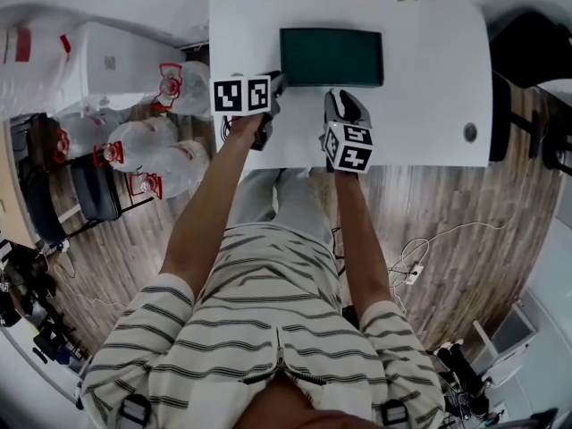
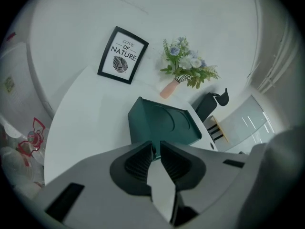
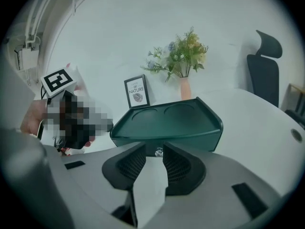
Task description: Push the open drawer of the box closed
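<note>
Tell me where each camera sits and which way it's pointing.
Head view: on the person's head, looking steeply down at the white table and green box; shows striped shirt, forearms, left gripper, right gripper.
Left gripper view: on the left gripper, faces the box's corner; its jaws show, apart.
Right gripper view: on the right gripper, faces the box's front; its jaws show, apart.
Shared: both gripper views show the box, framed picture and flowers.

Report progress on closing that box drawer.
Done: in the right gripper view the green box shows a flush-looking front, so the drawer seems shut. In hand: nothing gripped; the right claw is open facing the knob, and the left claw is open near the box's corner. Left: confirm closure, pull back.
</note>
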{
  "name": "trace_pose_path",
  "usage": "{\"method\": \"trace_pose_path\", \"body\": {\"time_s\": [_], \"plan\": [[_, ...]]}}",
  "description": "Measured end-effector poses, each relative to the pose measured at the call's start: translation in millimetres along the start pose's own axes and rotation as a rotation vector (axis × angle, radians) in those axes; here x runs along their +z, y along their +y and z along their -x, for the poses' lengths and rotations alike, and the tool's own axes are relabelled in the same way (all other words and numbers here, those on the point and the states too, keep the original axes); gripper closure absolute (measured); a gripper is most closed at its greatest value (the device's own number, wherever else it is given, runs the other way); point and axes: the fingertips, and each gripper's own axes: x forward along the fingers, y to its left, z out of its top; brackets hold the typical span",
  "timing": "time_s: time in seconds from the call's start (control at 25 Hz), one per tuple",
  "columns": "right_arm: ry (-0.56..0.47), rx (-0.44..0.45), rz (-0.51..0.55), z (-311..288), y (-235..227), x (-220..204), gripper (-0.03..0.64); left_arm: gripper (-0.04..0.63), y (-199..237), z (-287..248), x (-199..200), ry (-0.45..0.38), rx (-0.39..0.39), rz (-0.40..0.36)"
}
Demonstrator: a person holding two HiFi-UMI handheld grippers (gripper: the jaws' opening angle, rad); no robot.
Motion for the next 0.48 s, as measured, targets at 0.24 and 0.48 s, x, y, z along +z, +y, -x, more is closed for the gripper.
{"method": "trace_pose_path", "body": {"time_s": [0.24,0.48], "plan": [[-0.051,0.007,0.004,32,11,15,0.529,0.563,-18,27,-3,-0.060,-0.006,-0.040],[-0.112,0.027,0.008,62,27,36,0.558,0.594,-42,55,2,-0.135,-0.003,-0.135]]}}
